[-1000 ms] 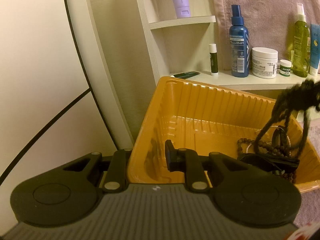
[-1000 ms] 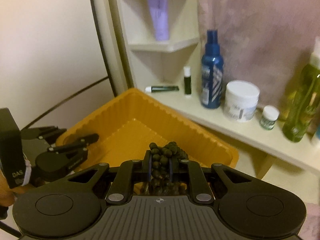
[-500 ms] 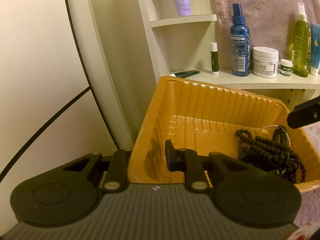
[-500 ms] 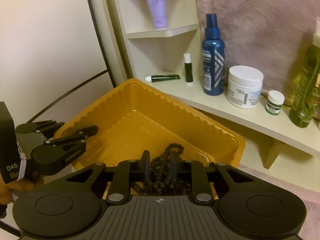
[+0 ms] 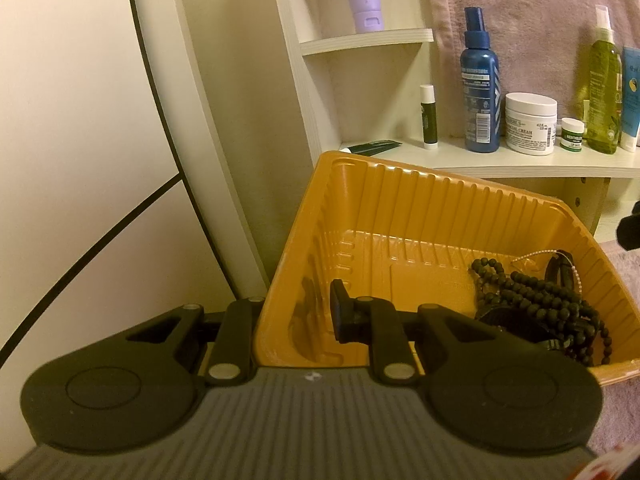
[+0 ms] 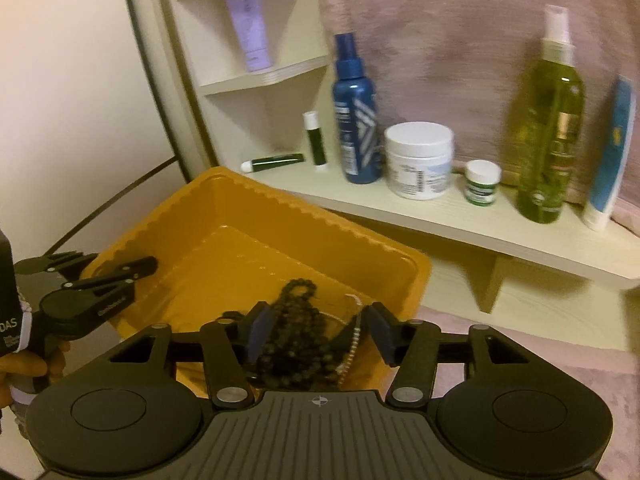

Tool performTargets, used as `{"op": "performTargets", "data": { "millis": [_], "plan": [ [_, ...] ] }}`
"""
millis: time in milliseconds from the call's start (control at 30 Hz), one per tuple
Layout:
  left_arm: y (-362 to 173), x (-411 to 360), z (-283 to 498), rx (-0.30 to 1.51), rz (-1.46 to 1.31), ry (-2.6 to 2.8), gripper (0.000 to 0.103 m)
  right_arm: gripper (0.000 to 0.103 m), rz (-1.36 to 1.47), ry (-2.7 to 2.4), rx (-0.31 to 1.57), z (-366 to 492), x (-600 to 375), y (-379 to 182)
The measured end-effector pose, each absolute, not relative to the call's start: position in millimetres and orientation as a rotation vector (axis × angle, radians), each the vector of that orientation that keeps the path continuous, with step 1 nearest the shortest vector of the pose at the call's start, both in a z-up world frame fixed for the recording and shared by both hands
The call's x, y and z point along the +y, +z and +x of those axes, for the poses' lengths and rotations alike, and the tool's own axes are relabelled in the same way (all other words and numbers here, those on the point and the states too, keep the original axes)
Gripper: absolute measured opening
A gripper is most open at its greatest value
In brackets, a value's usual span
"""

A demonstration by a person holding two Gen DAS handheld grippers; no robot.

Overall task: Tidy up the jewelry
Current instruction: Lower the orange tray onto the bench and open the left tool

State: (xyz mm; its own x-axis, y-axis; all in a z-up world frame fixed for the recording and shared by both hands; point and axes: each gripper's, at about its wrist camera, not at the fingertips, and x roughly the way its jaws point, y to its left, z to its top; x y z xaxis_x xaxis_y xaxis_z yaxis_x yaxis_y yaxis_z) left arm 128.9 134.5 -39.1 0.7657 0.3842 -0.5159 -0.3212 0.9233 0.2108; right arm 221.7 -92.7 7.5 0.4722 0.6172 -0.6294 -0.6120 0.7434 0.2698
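An orange plastic tray (image 5: pixel 400 208) is tilted up; my left gripper (image 5: pixel 296 316) is shut on its near-left wall, one finger inside and one outside. The tray also shows in the right wrist view (image 6: pixel 224 240). A dark bead necklace (image 5: pixel 536 300) lies in the tray's right corner with a thin pale chain (image 5: pixel 536 258) and other dark pieces. My right gripper (image 6: pixel 318 334) is open and empty just above the beads (image 6: pixel 296 332), its blue pads on either side of them. The left gripper (image 6: pixel 104 280) shows at the tray's left edge.
A white shelf (image 6: pixel 460 216) behind the tray holds a blue spray bottle (image 6: pixel 356 120), white cream jar (image 6: pixel 418 158), small green jar (image 6: pixel 482 182), green bottle (image 6: pixel 548 132), lip balm (image 6: pixel 314 138) and a lying tube (image 6: pixel 276 162). A lilac tube (image 6: pixel 248 28) stands higher. Pink cloth hangs behind.
My right gripper opened and let the bead necklace fall into the tray, then drew back to the right. My left gripper kept its hold on the tray wall.
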Motion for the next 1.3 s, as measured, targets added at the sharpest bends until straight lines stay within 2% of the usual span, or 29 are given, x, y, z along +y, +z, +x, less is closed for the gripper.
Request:
{"op": "performTargets", "data": {
  "millis": [400, 867, 1033, 1067, 1167, 1267, 1300],
  "plan": [
    [-42, 136, 123, 0.593, 0.088, 0.383, 0.018, 0.061, 0.067, 0.641, 0.811, 213, -140, -9],
    [-69, 173, 115, 0.618, -0.106, 0.310, 0.018, 0.061, 0.135, 0.516, 0.885, 195, -186, -35],
    [-82, 186, 114, 0.628, -0.169, 0.273, 0.021, 0.061, 0.143, 0.486, 0.886, 187, -192, -37],
    [-85, 189, 114, 0.633, -0.183, 0.264, 0.024, 0.061, 0.143, 0.479, 0.886, 186, -192, -37],
    [-88, 196, 110, 0.623, -0.204, 0.259, 0.046, 0.063, 0.146, 0.468, 0.874, 182, -195, -37],
    [-83, 202, 104, 0.603, -0.196, 0.245, 0.060, 0.068, 0.151, 0.456, 0.871, 177, -197, -38],
    [-82, 203, 103, 0.600, -0.194, 0.245, 0.062, 0.069, 0.151, 0.451, 0.869, 176, -197, -39]
  ]
}}
